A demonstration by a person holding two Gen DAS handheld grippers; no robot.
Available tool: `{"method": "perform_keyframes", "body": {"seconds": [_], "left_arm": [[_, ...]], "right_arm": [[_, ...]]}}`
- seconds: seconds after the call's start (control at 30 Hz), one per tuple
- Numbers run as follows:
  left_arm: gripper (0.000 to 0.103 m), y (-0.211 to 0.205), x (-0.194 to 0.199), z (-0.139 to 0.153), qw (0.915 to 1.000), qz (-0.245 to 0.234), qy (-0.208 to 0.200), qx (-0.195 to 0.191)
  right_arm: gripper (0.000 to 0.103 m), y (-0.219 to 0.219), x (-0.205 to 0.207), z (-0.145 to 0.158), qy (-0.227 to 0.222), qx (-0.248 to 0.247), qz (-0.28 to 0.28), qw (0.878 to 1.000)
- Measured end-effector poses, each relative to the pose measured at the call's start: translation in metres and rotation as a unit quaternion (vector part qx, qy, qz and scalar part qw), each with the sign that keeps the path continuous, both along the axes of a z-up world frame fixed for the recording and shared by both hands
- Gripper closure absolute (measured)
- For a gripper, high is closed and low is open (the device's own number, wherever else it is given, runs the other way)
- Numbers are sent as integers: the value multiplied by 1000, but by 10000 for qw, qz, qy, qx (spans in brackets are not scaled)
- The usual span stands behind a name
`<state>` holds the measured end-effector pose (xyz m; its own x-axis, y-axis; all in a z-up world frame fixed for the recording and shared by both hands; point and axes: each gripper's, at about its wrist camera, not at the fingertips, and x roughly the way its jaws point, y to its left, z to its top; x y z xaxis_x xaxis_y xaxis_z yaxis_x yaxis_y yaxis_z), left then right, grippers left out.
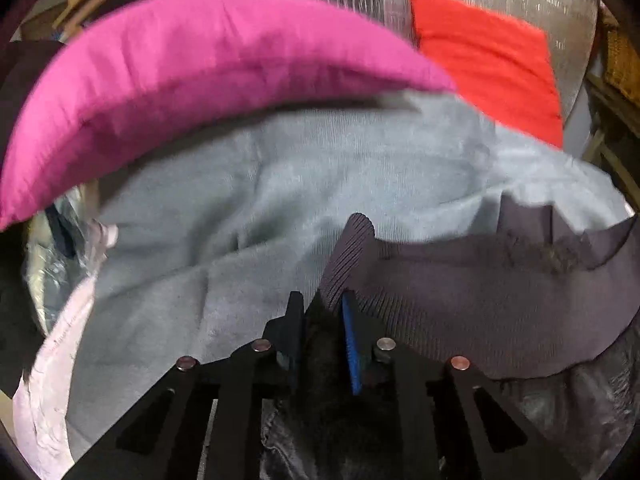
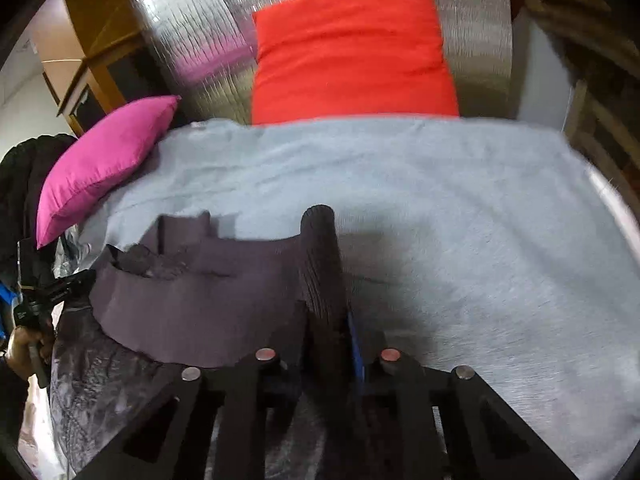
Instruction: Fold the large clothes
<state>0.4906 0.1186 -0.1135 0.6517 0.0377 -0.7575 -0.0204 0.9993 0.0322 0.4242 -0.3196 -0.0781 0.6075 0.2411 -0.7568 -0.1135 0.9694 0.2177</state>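
A dark purple-grey garment (image 1: 480,300) with a ribbed band lies across a pale grey-blue blanket (image 1: 280,180). In the left wrist view my left gripper (image 1: 322,304) is shut on a folded corner of that ribbed band, and the fabric stands up between its fingers. In the right wrist view the same garment (image 2: 200,300) stretches away to the left. There my right gripper (image 2: 326,312) is shut on the other end of the band, which rises as a ribbed roll between its fingers. The garment's lower part is hidden under both grippers.
A pink pillow (image 2: 104,160) sits at the blanket's (image 2: 440,200) far left and a red pillow (image 2: 352,48) leans on a shiny silver backing (image 2: 188,20). A person's hand (image 2: 24,344) holds a black handle at the left edge. Wooden furniture (image 2: 100,48) stands behind.
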Motion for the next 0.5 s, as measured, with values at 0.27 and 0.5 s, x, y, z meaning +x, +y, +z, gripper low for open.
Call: {"method": "perform_keyframes", "body": {"seconds": [0.27, 0.5], "left_arm": [[85, -2, 13, -24, 9988, 381, 192, 236], [71, 1, 13, -24, 9993, 334, 174, 34]], "right_arm": [[101, -25, 5, 5, -217, -510, -825, 9950], [99, -76, -8, -26, 32, 242, -1633, 9863]]}}
